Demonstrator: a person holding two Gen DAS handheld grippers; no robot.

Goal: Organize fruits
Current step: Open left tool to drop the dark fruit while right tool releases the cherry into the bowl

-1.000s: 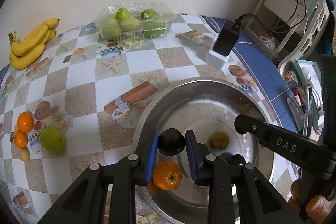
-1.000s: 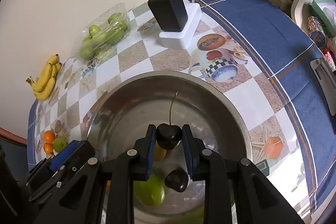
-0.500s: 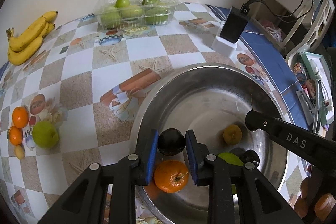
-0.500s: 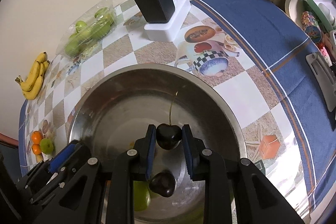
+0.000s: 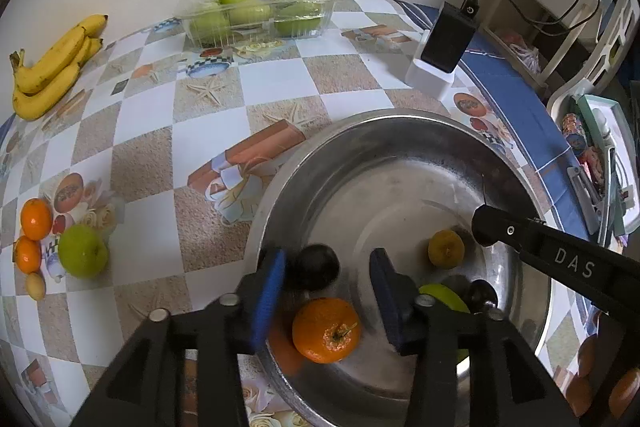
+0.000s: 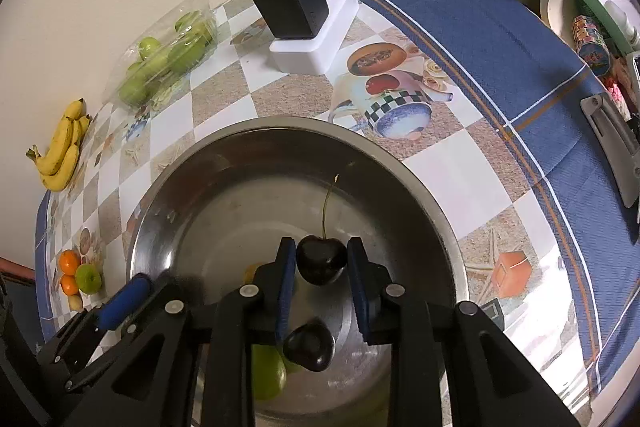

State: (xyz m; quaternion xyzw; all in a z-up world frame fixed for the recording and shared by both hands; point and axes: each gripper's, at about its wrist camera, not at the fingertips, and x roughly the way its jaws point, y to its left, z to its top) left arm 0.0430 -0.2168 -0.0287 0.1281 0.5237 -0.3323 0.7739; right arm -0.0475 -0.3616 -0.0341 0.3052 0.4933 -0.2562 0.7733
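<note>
A steel bowl sits on the checked tablecloth. My left gripper is open over its near rim; a dark plum is beside its left pad, blurred. Below lie an orange, a small yellow fruit, a green fruit and a dark cherry. My right gripper is shut on a dark cherry with a long stem, above the bowl. Another cherry and a green fruit lie under it.
Bananas lie at the far left. A clear tray of green fruit stands by the wall. Two oranges, a green apple and a small pale fruit sit left of the bowl. A black charger on a white block stands right.
My left gripper has opened and let go of the dark plum, which is dropping by the left pad. My right gripper still holds its cherry over the bowl.
</note>
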